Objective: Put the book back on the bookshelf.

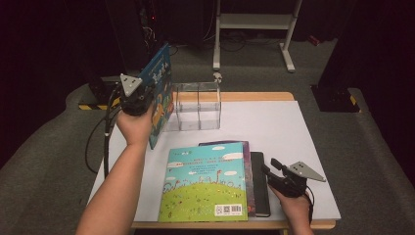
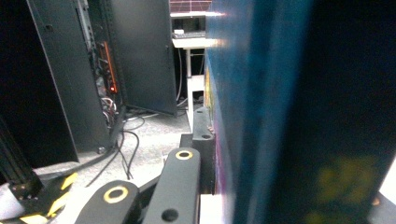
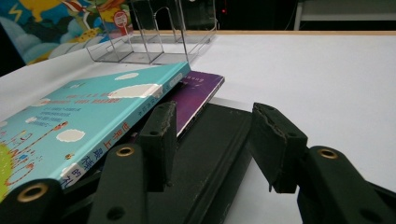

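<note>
High view shows the blue book (image 1: 160, 93) held upright in the left gripper (image 1: 147, 95), whose jaws are pressed tight on its cover near the lower part of the book. The book stands on its edge above the left side of the white table (image 1: 293, 147), its long axis running from the gripper up and away toward the far side, the top corner tilted to the left. Just to the right of this gripper stands the clear organizer (image 1: 198, 105), with its compartments open at the top; the book's lower edge is near its left wall, but I cannot tell if they touch. To the left of the gripper the table ends and there is free floor.

In the right gripper view, the right gripper (image 3: 215, 140) has its jaws spread on both sides of the black book (image 3: 215, 154), which lies flat; the pads do not press it. Left of it lie the purple book (image 3: 198, 91) and, on top, the green-and-sky book (image 3: 93, 116). To the right of this gripper the table is bare up to its edge.
</note>
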`<state>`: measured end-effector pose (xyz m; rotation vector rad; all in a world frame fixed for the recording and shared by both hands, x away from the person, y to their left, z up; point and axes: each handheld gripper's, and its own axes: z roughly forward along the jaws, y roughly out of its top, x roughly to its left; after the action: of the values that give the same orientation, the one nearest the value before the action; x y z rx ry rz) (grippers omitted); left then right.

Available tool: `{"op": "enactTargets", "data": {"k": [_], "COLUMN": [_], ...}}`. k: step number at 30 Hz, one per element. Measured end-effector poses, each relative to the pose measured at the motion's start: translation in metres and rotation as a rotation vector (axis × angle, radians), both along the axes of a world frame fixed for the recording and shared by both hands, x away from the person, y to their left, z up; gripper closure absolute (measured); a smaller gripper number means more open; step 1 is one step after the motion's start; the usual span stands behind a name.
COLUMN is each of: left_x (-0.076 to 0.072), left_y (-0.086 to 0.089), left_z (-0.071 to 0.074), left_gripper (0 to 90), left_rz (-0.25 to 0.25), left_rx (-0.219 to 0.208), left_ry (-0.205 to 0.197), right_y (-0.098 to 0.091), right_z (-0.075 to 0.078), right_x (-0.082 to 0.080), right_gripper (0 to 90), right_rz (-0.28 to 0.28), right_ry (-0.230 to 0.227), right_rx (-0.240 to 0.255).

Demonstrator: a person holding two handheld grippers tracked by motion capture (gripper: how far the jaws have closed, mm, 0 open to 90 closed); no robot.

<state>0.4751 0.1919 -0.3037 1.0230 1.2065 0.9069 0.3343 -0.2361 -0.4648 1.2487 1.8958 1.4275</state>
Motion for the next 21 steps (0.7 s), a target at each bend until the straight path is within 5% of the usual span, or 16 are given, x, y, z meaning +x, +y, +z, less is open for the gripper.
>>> {"op": "enactTargets", "data": {"k": [8, 21], "left_x": [0.016, 0.022], "left_y": [-0.003, -0.005], "left_z": [-0.008, -0.022], "left_gripper": [83.1, 83.0], "left_rz": [0.026, 0.050], "left_rx": [-0.003, 0.007], "left_ry": [0.008, -0.008], "right_y": [0.000, 0.000], "right_z": [0.000, 0.000], "right_x": [0.000, -0.001], "right_gripper": [51.5, 51.8], "right_rz": [0.005, 0.013], "right_ry": [-0.001, -0.001], "right_rx": [0.005, 0.011]}}
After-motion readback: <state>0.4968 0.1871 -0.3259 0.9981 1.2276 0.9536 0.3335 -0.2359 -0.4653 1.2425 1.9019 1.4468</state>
